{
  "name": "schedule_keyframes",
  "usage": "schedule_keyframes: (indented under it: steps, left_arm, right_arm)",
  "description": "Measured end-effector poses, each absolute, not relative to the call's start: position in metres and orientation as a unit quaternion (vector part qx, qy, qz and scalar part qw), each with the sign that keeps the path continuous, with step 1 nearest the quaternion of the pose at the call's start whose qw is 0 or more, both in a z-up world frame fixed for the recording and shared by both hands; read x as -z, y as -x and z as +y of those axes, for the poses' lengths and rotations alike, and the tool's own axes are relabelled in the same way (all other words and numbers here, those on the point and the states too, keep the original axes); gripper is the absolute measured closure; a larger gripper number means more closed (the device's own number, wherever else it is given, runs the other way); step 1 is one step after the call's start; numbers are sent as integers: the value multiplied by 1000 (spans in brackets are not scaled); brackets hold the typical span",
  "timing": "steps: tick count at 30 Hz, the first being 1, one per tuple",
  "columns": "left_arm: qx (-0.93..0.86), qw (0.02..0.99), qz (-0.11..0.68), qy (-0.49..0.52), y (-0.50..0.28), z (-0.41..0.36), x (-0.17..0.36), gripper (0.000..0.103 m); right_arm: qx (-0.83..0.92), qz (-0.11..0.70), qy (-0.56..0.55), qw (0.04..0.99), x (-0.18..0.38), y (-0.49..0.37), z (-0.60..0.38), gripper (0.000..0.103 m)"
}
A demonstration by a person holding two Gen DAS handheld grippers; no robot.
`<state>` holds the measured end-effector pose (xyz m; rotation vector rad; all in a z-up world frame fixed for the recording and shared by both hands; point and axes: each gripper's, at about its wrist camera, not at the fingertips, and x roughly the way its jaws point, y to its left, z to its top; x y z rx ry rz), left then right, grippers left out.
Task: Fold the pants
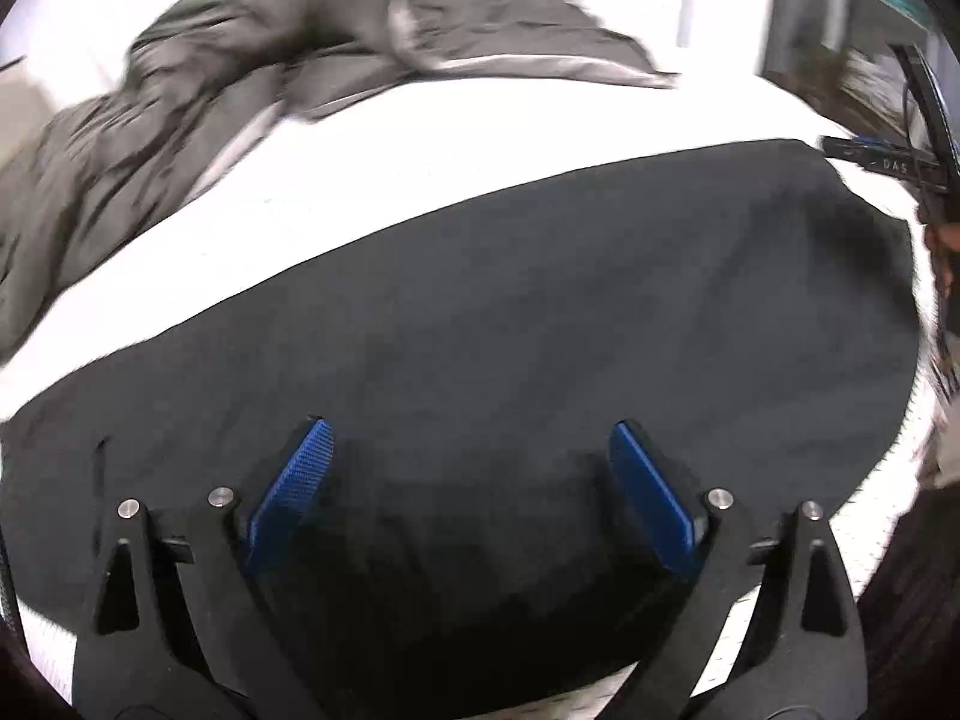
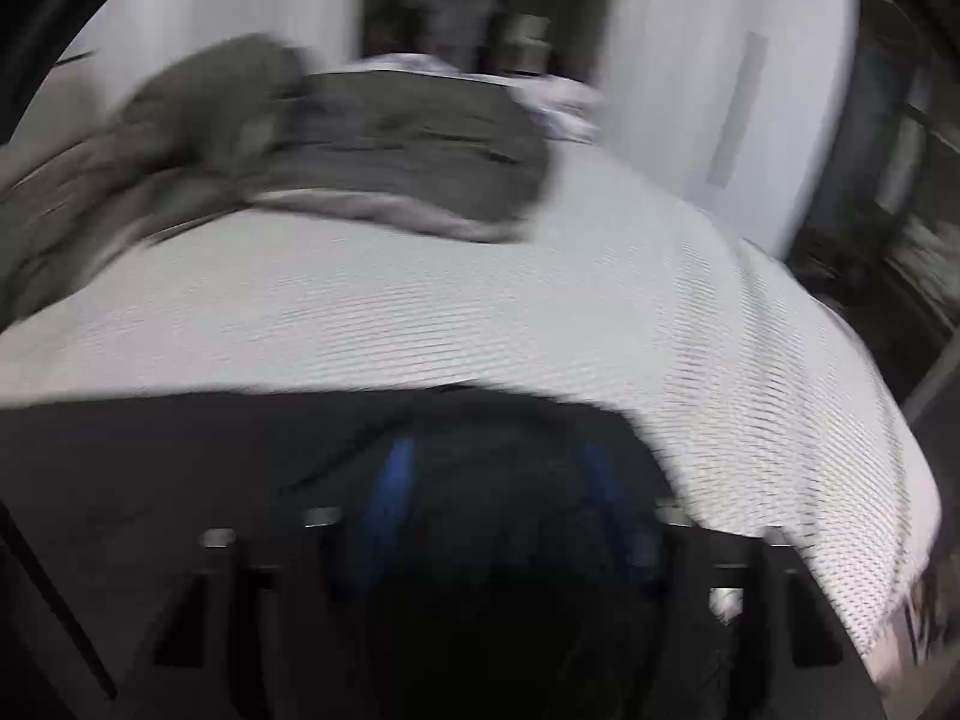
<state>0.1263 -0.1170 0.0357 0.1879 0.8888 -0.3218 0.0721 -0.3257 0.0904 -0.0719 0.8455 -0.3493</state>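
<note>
The left gripper [image 1: 471, 483] is built from black angular arms with triangular cut-outs, joined by round silver screws. Its fingers [image 1: 292, 489] are faced with ribbed blue pads. The right gripper [image 2: 492, 510] is blurred; the same black frame, silver screws and blue pads [image 2: 384, 516] can be made out.

Both wrist views look steeply down, close over the black pants [image 1: 480, 312] on the bed [image 2: 540, 312], sharing the grey blanket [image 1: 180, 90] beyond.
</note>
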Motion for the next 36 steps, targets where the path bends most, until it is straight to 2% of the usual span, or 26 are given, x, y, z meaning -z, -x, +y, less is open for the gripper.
schedule_keyframes:
  steps: [2,6,8,12,13,16,17,22,27,31,34,36]
  left_arm:
    - [162,874,442,-119,-128,-131,-24,10]
    - [143,872,451,-121,-128,-111,-16,10]
    - [102,877,451,-132,-121,-84,-13,9]
    - [15,887,454,-84,-110,1,-10,7]
    - [-7,887,455,-72,-108,19,-8,13]
    - [-9,893,451,-14,-102,50,-14,39]
    - [-15,896,444,-17,-101,48,-20,43]
    - [72,900,429,-8,-120,6,-35,43]
    - [91,873,474,-73,-174,-42,-10,48]
    - [82,874,476,-43,-174,-24,-9,49]
    - [-28,881,467,-74,-166,15,-6,49]
    - [-35,883,468,-23,-160,42,-4,49]
  right_arm:
    - [100,409,39,906,-84,-63,-285,14]
    - [-23,476,68,877,-37,-64,-214,15]
    - [-24,498,137,856,-10,-59,-192,15]
    - [39,495,115,860,-17,-54,-226,13]
    - [76,495,121,857,-17,-53,-238,12]
    - [133,489,70,859,-27,-52,-267,12]
    - [140,482,65,863,-31,-53,-263,12]
    - [2,456,52,888,-42,-74,-174,12]
    - [-113,485,74,864,-19,-110,-76,12]
    - [-96,516,139,840,11,-135,-43,12]
    - [-75,520,146,838,15,-147,-55,10]
    - [-44,522,147,839,14,-150,-74,8]
